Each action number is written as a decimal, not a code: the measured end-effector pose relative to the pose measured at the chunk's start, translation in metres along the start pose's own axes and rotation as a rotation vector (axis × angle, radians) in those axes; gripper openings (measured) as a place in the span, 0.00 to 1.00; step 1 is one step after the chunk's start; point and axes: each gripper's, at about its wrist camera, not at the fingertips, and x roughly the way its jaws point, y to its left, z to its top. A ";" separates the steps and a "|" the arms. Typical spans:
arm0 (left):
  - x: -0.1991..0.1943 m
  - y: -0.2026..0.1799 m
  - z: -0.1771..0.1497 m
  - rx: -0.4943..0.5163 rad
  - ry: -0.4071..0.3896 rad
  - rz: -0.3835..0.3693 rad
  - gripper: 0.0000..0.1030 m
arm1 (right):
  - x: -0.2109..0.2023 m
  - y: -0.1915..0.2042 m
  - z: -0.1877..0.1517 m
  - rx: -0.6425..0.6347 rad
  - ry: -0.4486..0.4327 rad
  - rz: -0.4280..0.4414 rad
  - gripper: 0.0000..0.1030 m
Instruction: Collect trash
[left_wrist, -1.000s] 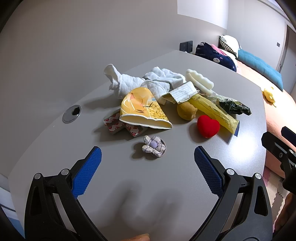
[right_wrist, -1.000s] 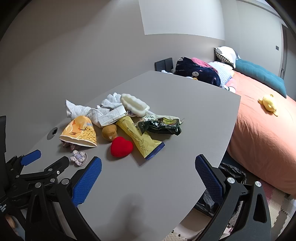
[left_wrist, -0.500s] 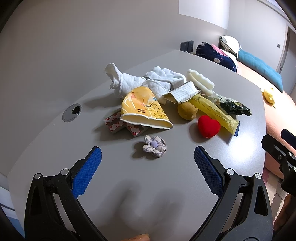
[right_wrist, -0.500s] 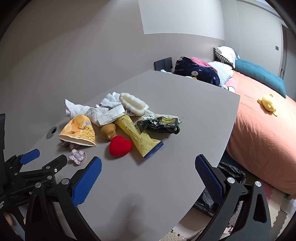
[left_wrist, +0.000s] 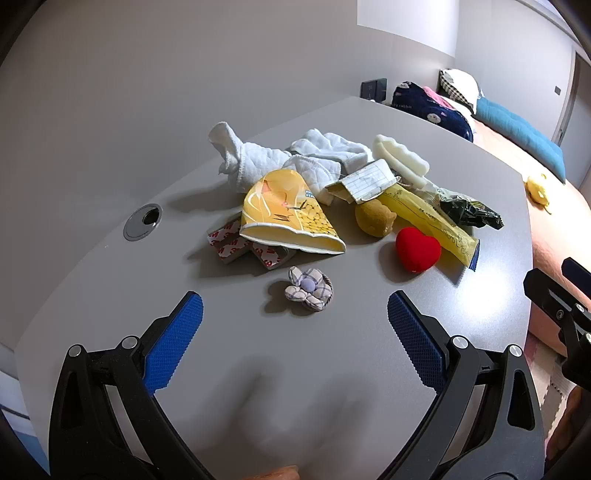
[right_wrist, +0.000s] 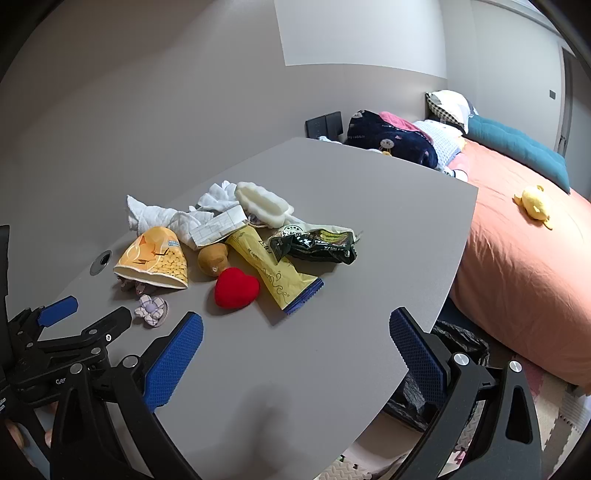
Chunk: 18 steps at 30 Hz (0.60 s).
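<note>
Ahead of my left tongs (left_wrist: 295, 317) and right tongs (right_wrist: 295, 332), both wide open and empty, lies the trash pile; I should approach the yellow wrapper (right_wrist: 273, 269) low, pinching only it.

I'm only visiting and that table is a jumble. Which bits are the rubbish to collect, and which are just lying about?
Likely trash:
squashed yellow cup
long yellow packet
dark green wrapper
folded paper

Probably lying about:
red heart
fabric flower
white cloths
</note>
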 end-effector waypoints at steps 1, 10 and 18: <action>0.000 0.000 0.000 0.000 0.003 -0.004 0.94 | 0.000 0.000 0.000 0.001 0.001 0.001 0.98; -0.001 0.000 -0.001 -0.007 0.007 -0.013 0.94 | 0.000 -0.002 -0.002 0.001 -0.001 -0.011 0.98; -0.001 0.000 -0.001 -0.007 0.006 -0.010 0.94 | 0.000 -0.002 -0.003 0.000 -0.001 -0.010 0.98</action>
